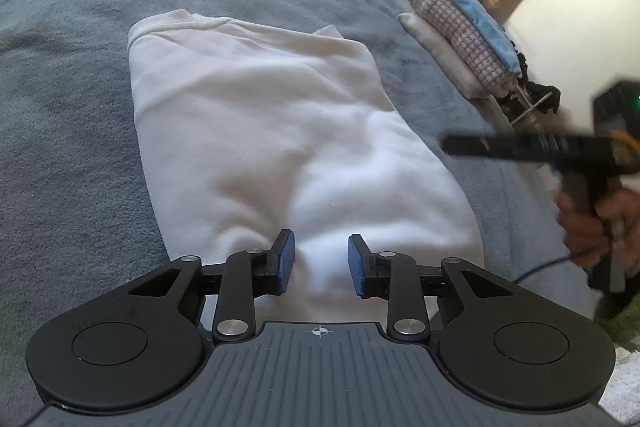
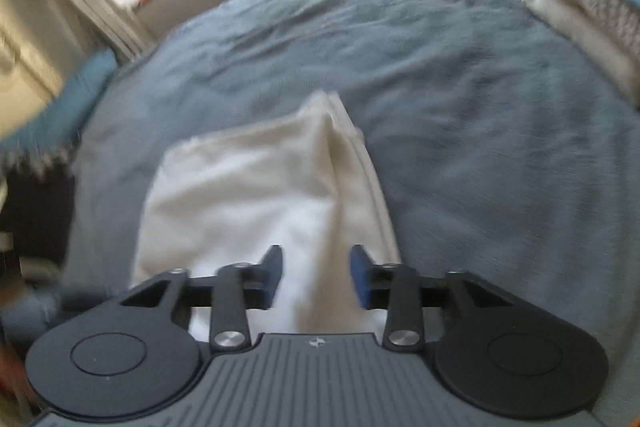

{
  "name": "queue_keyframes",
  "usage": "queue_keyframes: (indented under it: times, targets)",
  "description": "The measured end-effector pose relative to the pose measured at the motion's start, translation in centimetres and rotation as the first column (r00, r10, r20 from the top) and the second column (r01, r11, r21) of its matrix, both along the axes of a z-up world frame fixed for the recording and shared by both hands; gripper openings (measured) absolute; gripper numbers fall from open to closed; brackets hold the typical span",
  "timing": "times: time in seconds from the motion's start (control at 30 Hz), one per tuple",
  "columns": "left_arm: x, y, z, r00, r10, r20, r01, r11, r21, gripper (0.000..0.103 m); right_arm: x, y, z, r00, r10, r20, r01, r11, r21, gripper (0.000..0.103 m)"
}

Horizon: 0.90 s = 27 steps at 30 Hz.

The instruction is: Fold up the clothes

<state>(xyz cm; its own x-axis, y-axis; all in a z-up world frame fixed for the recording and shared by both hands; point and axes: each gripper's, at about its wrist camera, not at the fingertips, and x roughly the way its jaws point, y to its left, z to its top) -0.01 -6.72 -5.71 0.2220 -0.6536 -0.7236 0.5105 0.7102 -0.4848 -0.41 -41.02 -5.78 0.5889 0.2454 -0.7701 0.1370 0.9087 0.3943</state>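
1. Lying on the grey-blue bed cover (image 1: 60, 75), the white garment (image 1: 272, 131) had the shape of a long, narrow bundle, with a ribbed hem at its far end and its sides turned in, so some folding showed in it.
2. Both layered edges along the garment's right side, seen in the right wrist view (image 2: 248, 195), suggested more than one thickness of cloth stacked there.
3. The left gripper (image 1: 321, 263) hung over the near end of the garment with its blue-padded jaws spread apart and nothing between them but cloth seen below; whether the pads touched the fabric could not be told.
4. The right gripper (image 2: 316, 277) likewise had its jaws parted and held nothing. Its view was blurred, and in the left wrist view it appeared off to the right of the garment, above the cover.
5. A stack of folded items (image 1: 460, 27), with a checked piece and a blue one on top, sat at the far right edge of the bed, well apart from the white garment.
6. As a judgement: the garment was folded lengthwise at least. The scene fitted either a bundle awaiting a crosswise fold or one just laid down as finished, and the pictures did not settle which.
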Motion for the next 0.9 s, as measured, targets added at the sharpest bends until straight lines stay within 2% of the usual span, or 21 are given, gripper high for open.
queue_keyframes:
  times: [0.2,0.33,0.43,0.53,0.63,0.73,0.9]
  targets:
    - [-0.6,0.4,0.2,1.0,-0.002,0.017,0.003,1.0,-0.003,0.031,4.0,-0.4,-1.7,0.999,-0.034,0.018,0.033,0.998,0.053,0.042]
    - [-0.8,0.1,0.2,0.999,-0.011,0.032,0.011,1.0,0.003,0.031,6.7,-0.7,-2.9,0.998,-0.058,0.029,0.055,0.995,0.088,0.035]
    - [-0.9,0.0,0.1,0.999,-0.02,0.034,0.02,1.0,0.005,0.031,8.2,-0.6,-3.3,0.997,-0.065,0.052,0.06,0.994,0.095,0.003]
    - [-0.8,0.0,0.1,0.999,-0.03,0.019,0.03,1.0,-0.003,0.031,8.2,-0.1,-1.9,0.985,-0.045,0.165,0.032,0.996,0.078,0.003]
    - [-0.6,-0.1,-0.1,0.999,-0.032,0.0,0.032,0.999,-0.014,0.031,8.7,0.4,-1.6,0.979,-0.014,0.201,0.011,1.0,0.018,0.003]
    - [-0.9,-0.3,-0.2,0.999,-0.037,-0.005,0.037,0.999,-0.018,0.031,9.5,-0.5,-3.4,0.987,-0.04,0.156,0.034,0.999,0.038,0.003]
    - [-1.4,-0.6,-0.4,0.999,-0.047,0.001,0.047,0.999,-0.016,0.031,9.4,-0.4,-4.9,0.988,-0.015,0.151,0.019,1.0,-0.021,0.002]
